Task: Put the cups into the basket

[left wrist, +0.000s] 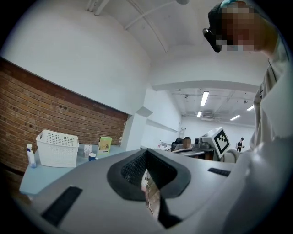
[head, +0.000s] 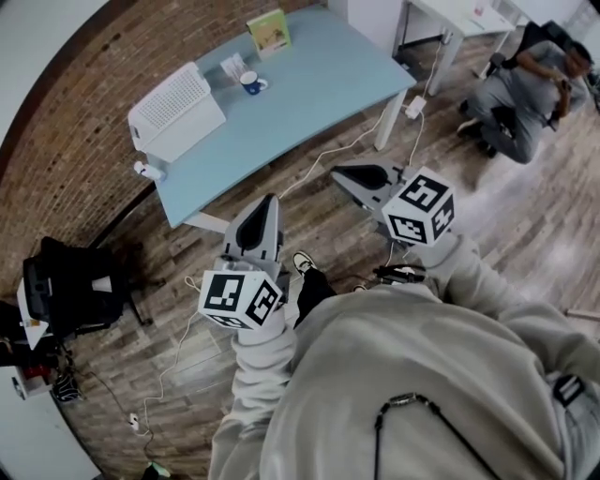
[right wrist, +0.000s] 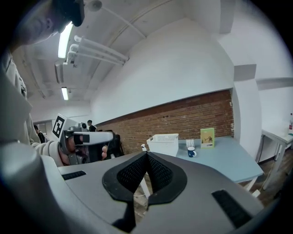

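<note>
A white perforated basket stands on the left end of a light blue table. A small blue cup sits near the table's back edge, to the right of the basket. What looks like a clear glass stands just behind the cup. My left gripper and right gripper are held up over the wooden floor, short of the table. Both are shut and hold nothing. The left gripper view shows the basket and the cup beyond the left gripper. The right gripper view shows the basket and the cup beyond the right gripper.
A green card stands at the table's back edge and a spray bottle sits at its near left corner. White cables trail across the floor. A person sits at the far right near a white desk. A black chair is at the left.
</note>
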`<control>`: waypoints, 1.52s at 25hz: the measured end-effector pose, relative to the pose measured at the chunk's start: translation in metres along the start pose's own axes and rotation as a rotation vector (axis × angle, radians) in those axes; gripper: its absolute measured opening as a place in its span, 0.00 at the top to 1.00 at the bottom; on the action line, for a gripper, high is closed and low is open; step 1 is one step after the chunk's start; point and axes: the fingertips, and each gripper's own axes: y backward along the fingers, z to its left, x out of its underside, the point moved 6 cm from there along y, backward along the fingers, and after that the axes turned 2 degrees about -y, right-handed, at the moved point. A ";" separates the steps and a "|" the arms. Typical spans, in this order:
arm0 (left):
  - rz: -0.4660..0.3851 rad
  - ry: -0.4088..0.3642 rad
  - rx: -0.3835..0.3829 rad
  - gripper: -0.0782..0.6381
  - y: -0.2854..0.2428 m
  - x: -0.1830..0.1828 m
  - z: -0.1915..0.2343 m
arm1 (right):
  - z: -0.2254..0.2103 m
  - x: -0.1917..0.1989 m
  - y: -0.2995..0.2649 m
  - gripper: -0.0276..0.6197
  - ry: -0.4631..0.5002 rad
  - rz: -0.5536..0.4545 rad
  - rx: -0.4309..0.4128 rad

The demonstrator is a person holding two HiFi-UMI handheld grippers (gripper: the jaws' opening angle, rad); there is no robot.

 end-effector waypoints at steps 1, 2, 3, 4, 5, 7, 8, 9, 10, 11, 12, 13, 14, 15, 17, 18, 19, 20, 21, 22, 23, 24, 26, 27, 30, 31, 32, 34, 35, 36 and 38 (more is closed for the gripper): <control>-0.007 0.006 0.006 0.90 -0.008 -0.002 0.010 | -0.005 -0.005 -0.009 0.94 0.003 -0.001 -0.001; -0.016 0.013 0.012 0.90 -0.015 -0.004 0.022 | -0.010 -0.011 -0.019 0.94 0.006 -0.001 -0.006; -0.023 0.020 0.016 0.90 -0.022 -0.006 0.033 | -0.014 -0.017 -0.029 0.94 0.011 -0.001 -0.013; -0.027 0.026 0.018 0.90 -0.028 -0.009 0.045 | -0.019 -0.024 -0.041 0.94 0.016 -0.001 -0.014; -0.028 0.031 0.018 0.90 -0.034 -0.013 0.059 | -0.025 -0.031 -0.054 0.94 0.022 0.000 -0.006; -0.031 0.037 0.019 0.90 -0.046 -0.019 0.090 | -0.038 -0.044 -0.085 0.94 0.026 0.006 0.024; -0.029 0.036 0.018 0.90 -0.051 -0.022 0.105 | -0.042 -0.049 -0.101 0.94 0.021 0.010 0.032; -0.024 0.034 0.016 0.90 -0.055 -0.024 0.120 | -0.046 -0.052 -0.116 0.94 0.012 0.015 0.035; -0.018 0.033 0.015 0.90 -0.060 -0.026 0.133 | -0.049 -0.055 -0.130 0.94 0.004 0.022 0.034; -0.013 0.035 0.015 0.90 -0.064 -0.028 0.145 | -0.052 -0.057 -0.143 0.94 -0.003 0.030 0.032; -0.009 0.039 0.016 0.90 -0.067 -0.029 0.156 | -0.055 -0.059 -0.154 0.94 -0.011 0.036 0.030; -0.005 0.044 0.015 0.90 -0.071 -0.030 0.167 | -0.059 -0.062 -0.164 0.94 -0.021 0.041 0.029; -0.002 0.046 0.014 0.90 -0.074 -0.031 0.178 | -0.063 -0.064 -0.174 0.94 -0.030 0.043 0.027; 0.001 0.048 0.013 0.90 -0.077 -0.032 0.189 | -0.067 -0.067 -0.184 0.94 -0.036 0.046 0.027; 0.008 0.049 0.011 0.90 -0.082 -0.034 0.209 | -0.076 -0.072 -0.203 0.94 -0.047 0.058 0.029; 0.011 0.053 0.012 0.90 -0.083 -0.035 0.217 | -0.080 -0.074 -0.213 0.94 -0.058 0.065 0.031; 0.014 0.058 0.015 0.90 -0.085 -0.035 0.225 | -0.085 -0.075 -0.221 0.94 -0.073 0.070 0.034; 0.017 0.064 0.020 0.90 -0.087 -0.035 0.233 | -0.089 -0.077 -0.230 0.94 -0.088 0.074 0.037; 0.020 0.068 0.026 0.90 -0.088 -0.035 0.241 | -0.092 -0.079 -0.238 0.94 -0.094 0.078 0.040; 0.023 0.072 0.032 0.90 -0.090 -0.034 0.249 | -0.094 -0.082 -0.247 0.94 -0.091 0.080 0.043; 0.025 0.076 0.037 0.90 -0.090 -0.034 0.256 | -0.096 -0.086 -0.254 0.94 -0.082 0.082 0.045; 0.026 0.078 0.041 0.90 -0.090 -0.034 0.263 | -0.096 -0.089 -0.261 0.94 -0.072 0.080 0.047; 0.026 0.082 0.039 0.90 -0.089 -0.032 0.277 | -0.097 -0.092 -0.272 0.94 -0.064 0.073 0.051; 0.024 0.086 0.035 0.90 -0.088 -0.031 0.283 | -0.097 -0.092 -0.275 0.94 -0.068 0.069 0.054; 0.014 0.095 0.026 0.90 -0.085 -0.031 0.295 | -0.096 -0.092 -0.281 0.94 -0.078 0.074 0.054; 0.010 0.093 0.025 0.90 -0.085 -0.033 0.298 | -0.097 -0.093 -0.283 0.94 -0.075 0.078 0.054; 0.006 0.089 0.024 0.90 -0.086 -0.036 0.301 | -0.098 -0.096 -0.284 0.94 -0.070 0.079 0.056; -0.001 0.081 0.020 0.90 -0.090 -0.041 0.307 | -0.105 -0.103 -0.287 0.94 -0.064 0.071 0.061; -0.003 0.079 0.017 0.90 -0.093 -0.043 0.310 | -0.109 -0.107 -0.291 0.94 -0.064 0.064 0.062; -0.004 0.075 0.011 0.90 -0.096 -0.044 0.314 | -0.113 -0.110 -0.295 0.94 -0.065 0.057 0.062; 0.001 0.069 -0.002 0.90 -0.103 -0.045 0.322 | -0.123 -0.117 -0.304 0.94 -0.063 0.034 0.066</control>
